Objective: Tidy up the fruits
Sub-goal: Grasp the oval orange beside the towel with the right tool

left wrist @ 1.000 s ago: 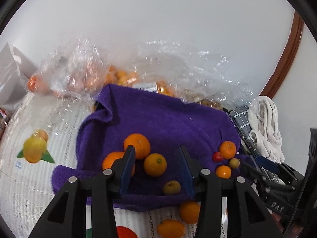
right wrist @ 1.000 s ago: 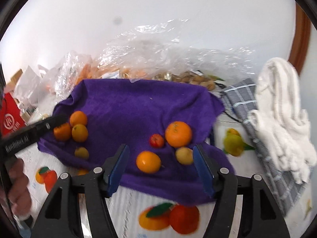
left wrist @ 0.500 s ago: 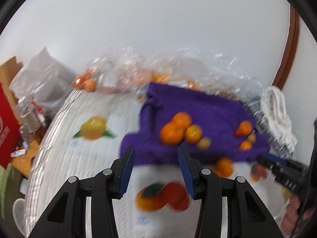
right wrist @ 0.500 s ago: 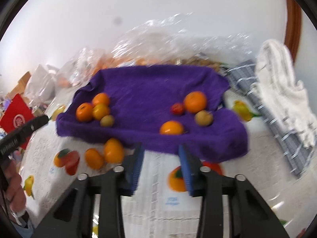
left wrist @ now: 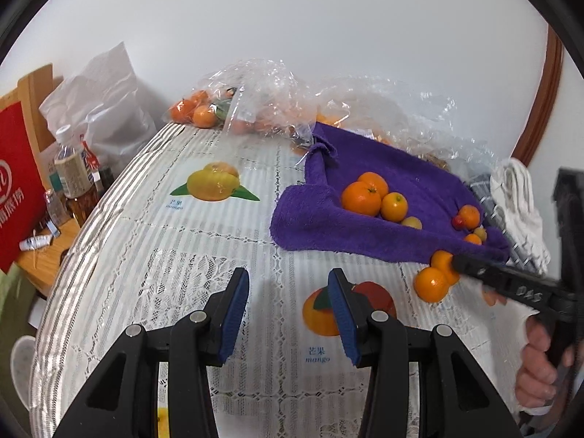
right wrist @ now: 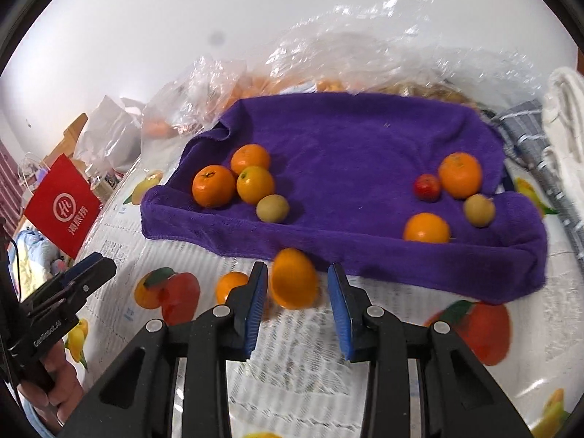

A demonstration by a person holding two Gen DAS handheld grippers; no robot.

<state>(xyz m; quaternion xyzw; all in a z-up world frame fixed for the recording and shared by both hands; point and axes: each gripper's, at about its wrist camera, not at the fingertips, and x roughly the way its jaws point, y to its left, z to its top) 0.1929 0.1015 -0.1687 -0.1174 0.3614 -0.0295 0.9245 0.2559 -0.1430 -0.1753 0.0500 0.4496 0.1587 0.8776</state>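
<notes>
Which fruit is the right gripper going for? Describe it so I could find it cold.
Start at the purple towel on the fruit-print tablecloth. Just off its near edge two oranges lie on the cloth itself. The target is the larger orange, lying between the right gripper pads; its smaller neighbour lies outside them, to its left.

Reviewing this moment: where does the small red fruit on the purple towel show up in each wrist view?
Left wrist view: the small red fruit sits far right on the purple towel, just left of an orange.
Right wrist view: the small red fruit lies right of centre on the purple towel, touching the left side of an orange.
Shared landmark: the purple towel.
</notes>
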